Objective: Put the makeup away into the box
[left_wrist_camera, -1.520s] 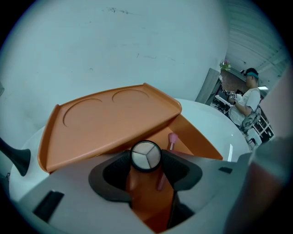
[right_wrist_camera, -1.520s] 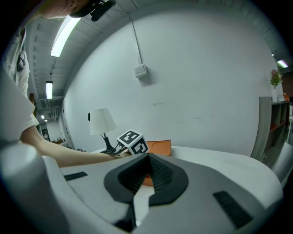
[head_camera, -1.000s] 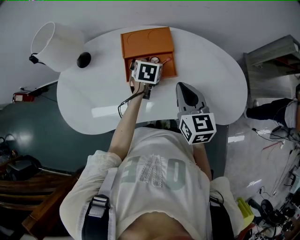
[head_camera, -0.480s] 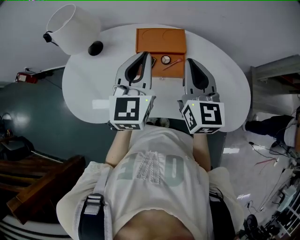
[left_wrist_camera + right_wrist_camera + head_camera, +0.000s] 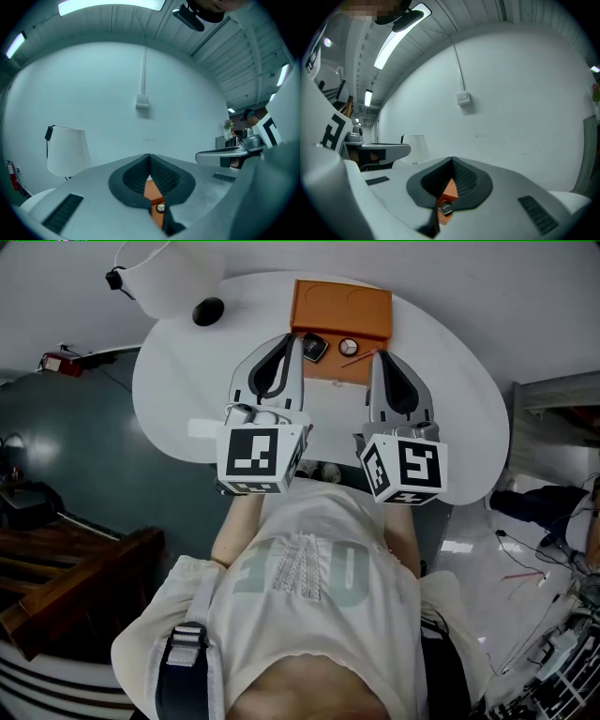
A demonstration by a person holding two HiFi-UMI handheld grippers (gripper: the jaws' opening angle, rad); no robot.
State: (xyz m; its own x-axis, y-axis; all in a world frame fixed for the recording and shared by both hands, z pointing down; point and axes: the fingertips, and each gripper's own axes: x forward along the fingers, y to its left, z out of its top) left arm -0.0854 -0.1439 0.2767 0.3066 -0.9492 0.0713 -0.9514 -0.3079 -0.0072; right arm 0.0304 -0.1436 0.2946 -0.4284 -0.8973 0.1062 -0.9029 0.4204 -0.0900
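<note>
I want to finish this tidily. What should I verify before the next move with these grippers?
1. Left gripper empty, jaws shut: ok.
2. Right gripper empty, jaws shut: ok.
3. Black compact, round case and stick in the orange box: ok.
4. Lid closed: not ok, it lies open.
5. No makeup left on the white table: cannot tell, the grippers hide part of it.

Box (image 5: pixel 340 307) on table (image 5: pixel 187 390) w/ lamp (image 5: pixel 173 277) to its left, makeup (image 5: pixel 348 347) seemingly inside.
</note>
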